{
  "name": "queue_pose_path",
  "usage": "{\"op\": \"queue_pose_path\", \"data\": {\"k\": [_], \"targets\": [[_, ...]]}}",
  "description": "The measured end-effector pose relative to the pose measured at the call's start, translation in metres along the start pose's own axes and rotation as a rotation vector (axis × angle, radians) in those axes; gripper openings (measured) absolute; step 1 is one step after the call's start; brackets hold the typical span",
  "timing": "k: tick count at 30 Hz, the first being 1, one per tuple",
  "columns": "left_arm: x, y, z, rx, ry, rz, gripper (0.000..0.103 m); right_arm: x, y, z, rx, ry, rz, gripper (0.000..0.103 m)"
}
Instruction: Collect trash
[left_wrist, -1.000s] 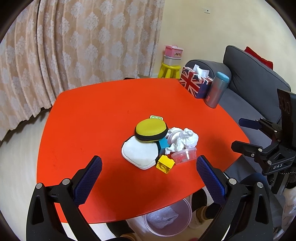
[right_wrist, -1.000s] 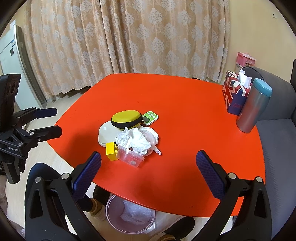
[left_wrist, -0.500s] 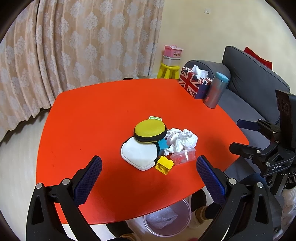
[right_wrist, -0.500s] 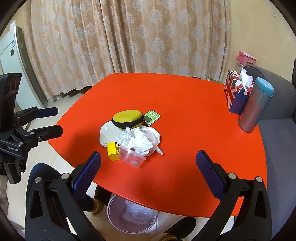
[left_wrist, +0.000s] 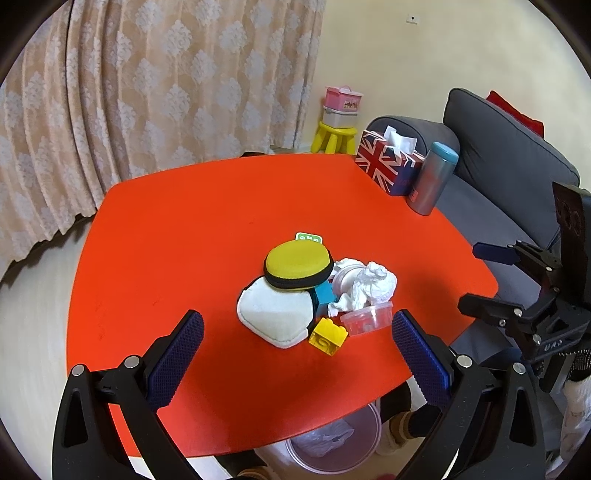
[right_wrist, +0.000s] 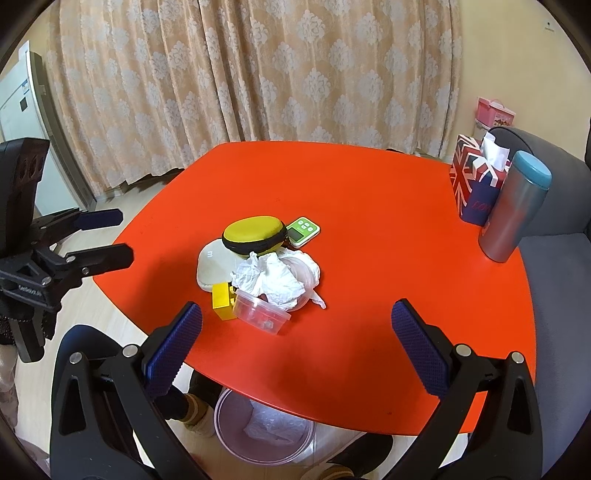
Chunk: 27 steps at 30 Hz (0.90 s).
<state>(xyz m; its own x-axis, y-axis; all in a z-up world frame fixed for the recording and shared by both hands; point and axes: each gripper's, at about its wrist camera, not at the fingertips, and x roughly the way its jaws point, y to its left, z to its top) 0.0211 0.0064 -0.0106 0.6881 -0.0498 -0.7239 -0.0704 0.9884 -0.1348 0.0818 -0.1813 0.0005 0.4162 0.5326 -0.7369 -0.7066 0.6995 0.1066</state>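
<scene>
A crumpled white tissue (left_wrist: 371, 286) (right_wrist: 275, 275) lies in a small pile near the middle of the red table (left_wrist: 184, 221) (right_wrist: 369, 206). Against it lean a clear plastic cup on its side (left_wrist: 365, 318) (right_wrist: 260, 313), a yellow brick (left_wrist: 328, 336) (right_wrist: 222, 301), a yellow zip case (left_wrist: 297, 263) (right_wrist: 253, 232) and a white pouch (left_wrist: 275, 313) (right_wrist: 211, 265). A clear bin (left_wrist: 334, 443) (right_wrist: 264, 430) with a bag sits on the floor under the table's near edge. My left gripper (left_wrist: 295, 350) and right gripper (right_wrist: 297, 341) both hang open and empty, short of the pile.
A Union Jack tissue box (left_wrist: 388, 166) (right_wrist: 476, 182) and a grey tumbler with a teal lid (left_wrist: 432, 179) (right_wrist: 515, 206) stand at the table's far right edge. A green timer (right_wrist: 303, 230) lies behind the case. A grey sofa (left_wrist: 498, 155) borders the right; curtains hang behind.
Both grippers have drifted slightly, so the pile sits a little lower and more central in each view. Both stay open; nothing on the table has moved.
</scene>
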Motion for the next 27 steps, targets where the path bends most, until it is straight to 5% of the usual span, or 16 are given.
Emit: {"op": "queue_pose_path", "data": {"k": [17, 27], "targets": [[0.050, 0.011, 0.048, -0.012, 0.062, -0.011, 0.098, 0.004, -0.009, 0.002, 0.019, 0.022, 0.015, 0.100], [0.102, 0.016, 0.069, -0.079, 0.202, -0.056, 0.098, 0.005, -0.015, 0.004, 0.028, 0.030, 0.016, 0.100]]}}
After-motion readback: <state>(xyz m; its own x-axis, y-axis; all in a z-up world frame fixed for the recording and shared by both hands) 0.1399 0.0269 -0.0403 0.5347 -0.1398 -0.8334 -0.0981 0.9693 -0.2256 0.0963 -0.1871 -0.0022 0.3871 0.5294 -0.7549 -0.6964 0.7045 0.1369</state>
